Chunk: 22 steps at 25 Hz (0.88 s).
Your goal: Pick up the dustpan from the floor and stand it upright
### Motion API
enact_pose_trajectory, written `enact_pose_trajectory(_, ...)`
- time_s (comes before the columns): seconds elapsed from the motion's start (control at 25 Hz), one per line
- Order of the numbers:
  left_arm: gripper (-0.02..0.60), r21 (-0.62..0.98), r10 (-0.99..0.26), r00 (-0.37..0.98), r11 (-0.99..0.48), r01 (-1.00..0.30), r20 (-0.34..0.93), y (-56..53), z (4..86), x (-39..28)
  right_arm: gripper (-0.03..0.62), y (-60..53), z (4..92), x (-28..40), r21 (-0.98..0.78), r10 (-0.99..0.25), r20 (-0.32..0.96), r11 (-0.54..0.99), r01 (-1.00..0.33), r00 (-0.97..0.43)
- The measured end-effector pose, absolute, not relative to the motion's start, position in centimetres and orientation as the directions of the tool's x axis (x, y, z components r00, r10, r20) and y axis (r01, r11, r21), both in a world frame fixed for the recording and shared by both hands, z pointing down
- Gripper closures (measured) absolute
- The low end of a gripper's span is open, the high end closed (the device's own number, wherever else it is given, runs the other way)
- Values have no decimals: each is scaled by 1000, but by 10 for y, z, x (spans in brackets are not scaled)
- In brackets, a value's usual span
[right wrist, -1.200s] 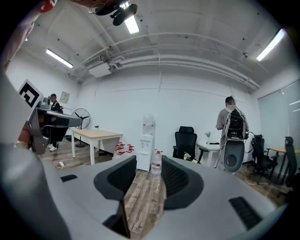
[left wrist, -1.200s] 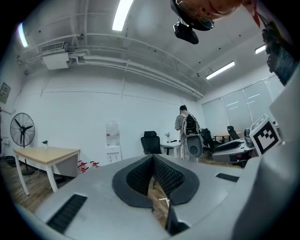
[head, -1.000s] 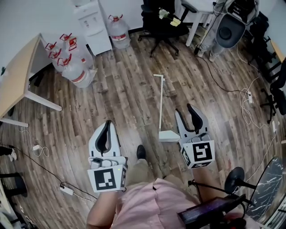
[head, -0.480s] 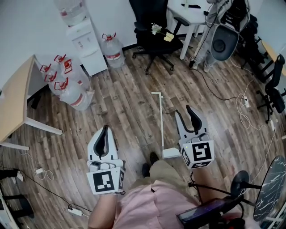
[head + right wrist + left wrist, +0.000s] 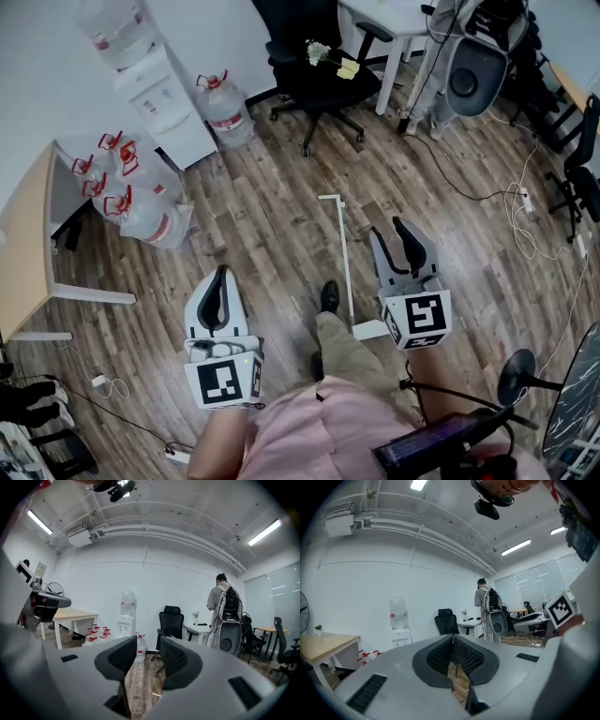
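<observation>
**Dustpan flat on floor, both grippers empty**

Low in frame, the left gripper [image 5: 219, 274] has its jaws pressed together and the right gripper [image 5: 387, 231] has its jaws apart. The dustpan [image 5: 347, 272] lies at centre on the wooden floor [image 5: 272, 206], its handle pointing toward the office chair [image 5: 314, 75] at the top

White long-handled dustpan [image 5: 347, 272], lying flat on the wood-plank floor, slim handle stretched away, pan nearest the camera
</observation>
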<state>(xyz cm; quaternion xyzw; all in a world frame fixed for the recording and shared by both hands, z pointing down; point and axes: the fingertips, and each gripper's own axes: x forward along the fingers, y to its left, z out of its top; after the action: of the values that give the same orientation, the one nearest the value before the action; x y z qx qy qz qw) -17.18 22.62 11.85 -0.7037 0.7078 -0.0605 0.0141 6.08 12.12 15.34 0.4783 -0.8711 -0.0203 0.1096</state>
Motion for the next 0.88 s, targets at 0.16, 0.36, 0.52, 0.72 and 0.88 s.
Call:
enact_pose_trajectory(0.16, 568, -116, -998, 9, -16, -993, 67, 155, 123, -181, 437, 54, 167, 58, 126, -845, 192, 525, -842, -498)
enact_pose_trajectory(0.36, 568, -108, -997, 11, -20, -994, 82, 71, 127, -195, 437, -31, 170, 53, 123, -846, 212, 519, -846, -489)
enact_pose_trajectory(0.52, 568, -97, -998, 3, -10, -995, 67, 19, 121, -212, 437, -84, 152, 42, 147, -852, 194, 516, -844, -487)
enact_pose_trajectory(0.72, 568, -64, -995, 15, -22, -998, 96, -38, 136, -237, 436, -131, 165, 21, 154, -847, 229, 518, -841, -480)
enact_pose_trajectory(0.88, 568, -37, -989, 49, -54, -998, 137, -83, 168, -259, 434, -169, 201, 0, 147, -843, 280, 511, -847, -459)
